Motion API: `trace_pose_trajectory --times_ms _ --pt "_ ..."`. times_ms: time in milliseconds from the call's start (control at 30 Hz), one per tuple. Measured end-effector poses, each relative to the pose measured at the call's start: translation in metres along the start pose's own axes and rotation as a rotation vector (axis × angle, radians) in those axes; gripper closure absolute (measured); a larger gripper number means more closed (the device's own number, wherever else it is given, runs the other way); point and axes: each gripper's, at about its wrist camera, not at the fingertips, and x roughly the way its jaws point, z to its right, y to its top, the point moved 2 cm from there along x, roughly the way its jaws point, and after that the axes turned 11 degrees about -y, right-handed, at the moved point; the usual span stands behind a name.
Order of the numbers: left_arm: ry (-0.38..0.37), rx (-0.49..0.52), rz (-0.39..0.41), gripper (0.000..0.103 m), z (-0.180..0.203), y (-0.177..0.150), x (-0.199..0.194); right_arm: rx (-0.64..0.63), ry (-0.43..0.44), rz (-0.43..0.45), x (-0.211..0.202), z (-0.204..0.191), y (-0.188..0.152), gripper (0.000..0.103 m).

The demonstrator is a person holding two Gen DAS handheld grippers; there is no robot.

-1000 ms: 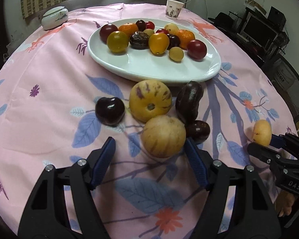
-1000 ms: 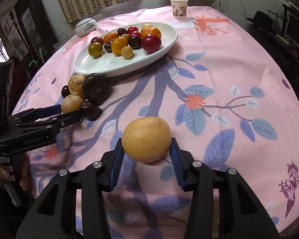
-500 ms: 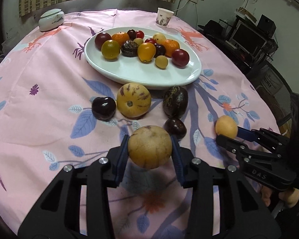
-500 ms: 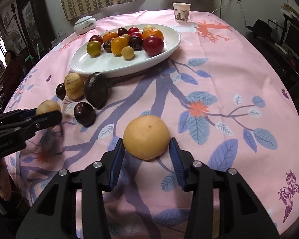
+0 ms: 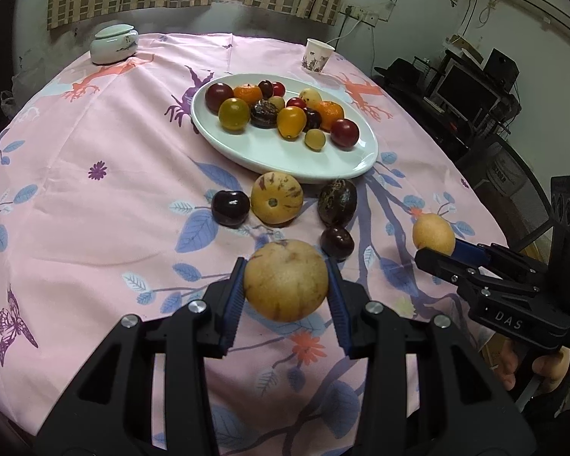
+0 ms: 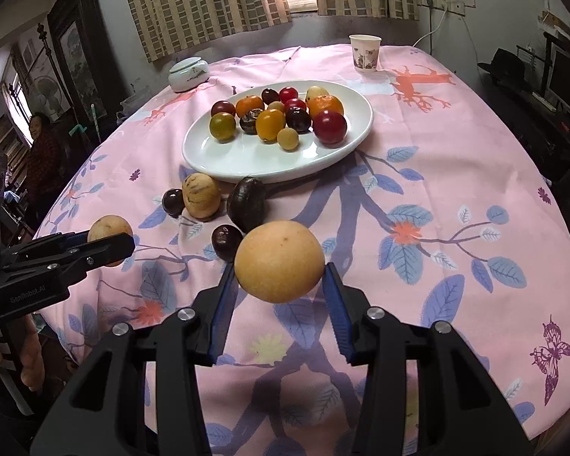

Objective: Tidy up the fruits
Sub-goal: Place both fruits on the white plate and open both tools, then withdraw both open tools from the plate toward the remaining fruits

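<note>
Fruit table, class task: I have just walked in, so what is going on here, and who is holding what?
A person is sorting fruit with two hand-held grippers. The left gripper is shut on a speckled yellow melon, and the right gripper is shut on a smooth yellow fruit; both are lifted above the pink tablecloth. The white plate already holds many small fruits. Four fruits lie on the cloth just before the plate, among them a striped melon.

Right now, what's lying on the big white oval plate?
The white oval plate holds a cluster of small round fruits, red, orange, yellow and dark purple, toward its far side; the near side is bare. Whatever lies beneath the cluster is covered.
</note>
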Motion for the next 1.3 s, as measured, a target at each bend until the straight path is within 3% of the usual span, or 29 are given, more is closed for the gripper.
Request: trace_pose_trajectory --times_ms 267,467,567,700,1033,1067,1100,1133,1200,1300 --pt "0.019 0.003 -0.002 0.062 -0.014 0.03 0.005 -0.011 0.038 -0.013 0.007 -0.004 0.015 0.057" --pt "0.072 0.055 -0.01 0.062 -0.022 0.098 0.028 -0.046 0.08 0.001 0.022 -0.011 0.071 0.057" --pt "0.058 0.049 -0.05 0.062 -0.03 0.137 0.056 -0.063 0.051 0.011 0.045 -0.015 0.107 0.057" --pt "0.099 0.036 -0.083 0.061 -0.039 0.175 0.096 -0.084 -0.013 -0.001 0.082 -0.018 0.146 0.057" --pt "0.112 0.013 -0.114 0.06 -0.048 0.207 0.139 -0.088 -0.037 -0.05 0.134 -0.02 0.181 0.057" --pt "0.114 0.01 -0.106 0.052 -0.048 0.208 0.139 -0.095 -0.046 -0.044 0.135 -0.022 0.182 0.054" --pt "0.113 0.008 -0.094 0.034 -0.047 0.209 0.136 -0.106 -0.06 -0.03 0.135 -0.024 0.183 0.051" --pt "0.114 0.008 -0.072 0.028 -0.046 0.21 0.131 -0.119 -0.078 -0.013 0.132 -0.026 0.184 0.044" --pt "0.113 0.013 -0.034 0.024 -0.043 0.212 0.118 -0.15 -0.126 0.042 0.122 -0.029 0.184 0.037" --pt "0.105 0.011 -0.004 0.023 -0.038 0.208 0.095 -0.166 -0.15 0.053 0.107 -0.027 0.179 0.037"
